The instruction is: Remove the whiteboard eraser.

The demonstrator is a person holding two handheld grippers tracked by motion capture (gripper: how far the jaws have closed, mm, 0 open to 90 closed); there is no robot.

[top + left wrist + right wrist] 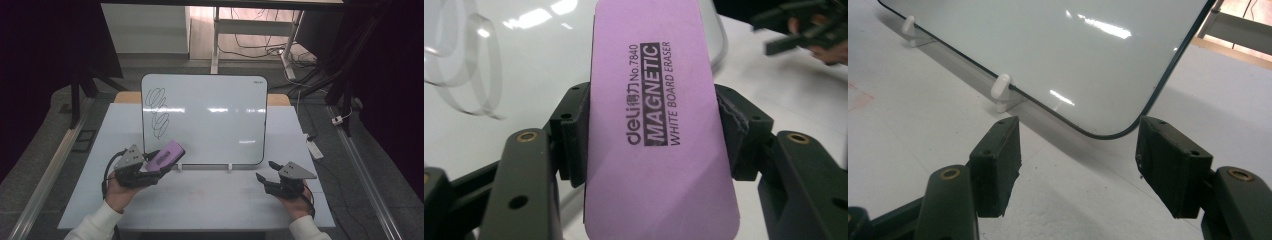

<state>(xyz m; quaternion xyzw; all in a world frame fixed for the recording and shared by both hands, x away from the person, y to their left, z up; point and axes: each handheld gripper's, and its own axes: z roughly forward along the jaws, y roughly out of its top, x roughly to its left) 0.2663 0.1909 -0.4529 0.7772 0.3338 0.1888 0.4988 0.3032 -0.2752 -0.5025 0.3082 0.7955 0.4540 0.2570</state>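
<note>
A whiteboard [210,120] stands tilted on white feet on the table, with black scribbles [157,111] down its left side. My left gripper [159,161] is shut on a purple magnetic whiteboard eraser [168,153], which it holds at the board's lower left corner. In the left gripper view the eraser [656,120] sits clamped between both pads [574,135], printed face toward the camera. My right gripper [266,171] is open and holds nothing, low over the table off the board's lower right corner [1108,131]. Its gap [1078,167] faces that corner.
The white table [210,197] has bare room in front of the board. Two white feet [1000,92] prop the board's bottom edge. Beyond the table are a desk frame [216,35], cables on the floor and metal rails [365,170] at both sides.
</note>
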